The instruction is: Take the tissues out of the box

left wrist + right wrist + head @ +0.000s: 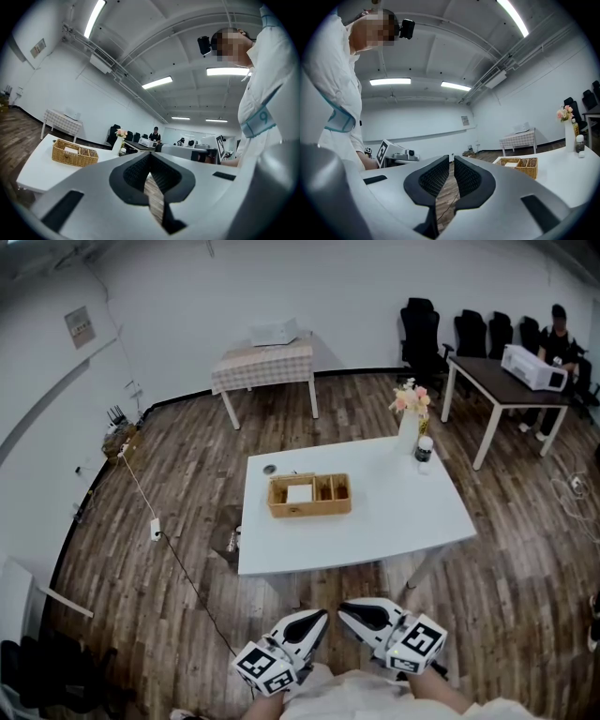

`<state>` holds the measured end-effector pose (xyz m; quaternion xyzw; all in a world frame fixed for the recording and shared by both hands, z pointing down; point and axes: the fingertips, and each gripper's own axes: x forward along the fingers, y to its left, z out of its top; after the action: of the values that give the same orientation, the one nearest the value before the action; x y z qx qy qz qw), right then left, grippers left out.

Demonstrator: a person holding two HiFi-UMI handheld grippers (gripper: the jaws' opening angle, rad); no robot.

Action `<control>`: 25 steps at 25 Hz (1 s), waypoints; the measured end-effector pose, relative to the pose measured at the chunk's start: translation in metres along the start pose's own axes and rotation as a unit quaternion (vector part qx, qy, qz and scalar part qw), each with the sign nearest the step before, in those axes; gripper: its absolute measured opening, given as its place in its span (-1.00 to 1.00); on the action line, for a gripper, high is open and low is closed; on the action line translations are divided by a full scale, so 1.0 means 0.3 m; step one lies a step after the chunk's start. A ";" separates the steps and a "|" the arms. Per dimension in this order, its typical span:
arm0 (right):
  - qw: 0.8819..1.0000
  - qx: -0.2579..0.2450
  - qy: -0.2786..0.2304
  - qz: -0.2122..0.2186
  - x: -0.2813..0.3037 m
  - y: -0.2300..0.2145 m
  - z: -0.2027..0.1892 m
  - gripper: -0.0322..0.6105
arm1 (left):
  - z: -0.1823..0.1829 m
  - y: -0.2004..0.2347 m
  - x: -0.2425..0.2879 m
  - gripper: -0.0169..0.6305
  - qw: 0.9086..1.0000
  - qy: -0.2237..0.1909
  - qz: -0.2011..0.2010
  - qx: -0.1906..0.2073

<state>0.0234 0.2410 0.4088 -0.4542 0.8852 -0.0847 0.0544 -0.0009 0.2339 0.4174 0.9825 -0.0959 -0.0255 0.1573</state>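
Note:
A wicker box (309, 495) with dividers sits on the white table (394, 512), left of the table's middle. White tissues (299, 492) lie in one of its compartments. Both grippers hang close to my body, short of the table's near edge and well away from the box. My left gripper (322, 617) and my right gripper (343, 607) point toward each other, both shut and empty. The left gripper (150, 158) view shows the box (75, 153) far off to the left. In the right gripper (451, 160) view the box (520, 166) lies to the right.
A vase of flowers (410, 418) and a small bottle (424, 448) stand at the table's far right corner. A small round object (270, 469) lies behind the box. A cable (178, 563) crosses the wood floor at left. A checkered table (264, 362) and a brown desk (506, 385) stand farther back.

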 end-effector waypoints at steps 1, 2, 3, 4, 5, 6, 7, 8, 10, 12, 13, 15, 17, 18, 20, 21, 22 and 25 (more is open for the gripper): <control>1.000 0.000 -0.001 -0.001 0.002 -0.005 -0.002 -0.78 | -0.001 0.003 0.000 -0.94 1.000 0.002 0.000 0.000; 1.000 0.001 0.000 -0.003 0.006 -0.008 -0.002 -0.78 | 0.000 0.009 -0.001 -0.94 1.000 0.002 0.000 -0.001; 1.000 0.002 0.002 -0.003 0.012 -0.009 -0.002 -0.78 | 0.002 0.018 -0.003 -0.94 1.000 0.001 0.001 -0.002; 1.000 0.002 0.005 -0.004 0.020 -0.009 -0.001 -0.78 | 0.006 0.028 -0.004 -0.94 1.000 0.000 0.002 -0.002; 1.000 0.001 0.007 -0.004 0.028 -0.012 -0.002 -0.78 | 0.010 0.039 -0.003 -0.94 1.000 -0.002 0.003 -0.002; 1.000 0.001 0.009 -0.004 0.036 -0.017 -0.004 -0.78 | 0.014 0.051 -0.002 -0.94 1.000 -0.003 0.002 -0.002; 1.000 0.001 0.011 -0.006 0.045 -0.025 -0.007 -0.78 | 0.017 0.063 0.001 -0.94 1.000 -0.004 0.002 -0.002; 1.000 0.002 0.012 -0.007 0.055 -0.035 -0.010 -0.78 | 0.019 0.075 0.003 -0.94 1.000 -0.004 0.000 -0.003; 1.000 0.005 0.013 -0.010 0.082 -0.058 -0.013 -0.78 | 0.025 0.105 0.007 -0.94 1.000 -0.004 -0.004 -0.007; 1.000 0.010 0.011 -0.012 0.122 -0.084 -0.008 -0.78 | 0.035 0.146 0.011 -0.94 1.000 -0.005 -0.008 -0.009; 1.000 0.011 0.010 -0.013 0.147 -0.099 -0.005 -0.78 | 0.042 0.172 0.015 -0.94 1.000 -0.005 -0.011 -0.010; 1.000 0.012 0.010 -0.018 0.202 -0.138 -0.002 -0.78 | 0.057 0.232 0.023 -0.94 1.000 -0.004 -0.017 -0.009; 1.000 0.014 0.012 -0.023 0.262 -0.178 -0.003 -0.78 | 0.077 0.298 0.025 -0.94 1.000 -0.002 -0.020 -0.006; 1.000 0.014 0.013 -0.024 0.295 -0.197 -0.001 -0.78 | 0.089 0.335 0.024 -0.94 1.000 -0.002 -0.020 -0.004; 1.000 0.010 0.013 -0.024 0.365 -0.238 0.003 -0.78 | 0.118 0.417 0.026 -0.94 1.000 -0.005 -0.022 -0.002; 1.000 0.009 0.014 -0.024 0.401 -0.260 0.005 -0.78 | 0.132 0.460 0.030 -0.94 1.000 -0.008 -0.024 -0.003; 1.000 0.010 0.016 -0.024 0.436 -0.280 0.007 -0.78 | 0.144 0.501 0.036 -0.94 1.000 -0.010 -0.027 -0.005; 1.000 0.009 0.017 -0.019 0.538 -0.323 0.022 -0.78 | 0.192 0.616 0.050 -0.94 0.999 -0.015 -0.034 -0.010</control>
<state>0.0078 0.0534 0.4186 -0.4689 0.8764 -0.1013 0.0417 -0.0241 0.0413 0.4205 0.9831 -0.0648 -0.0469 0.1645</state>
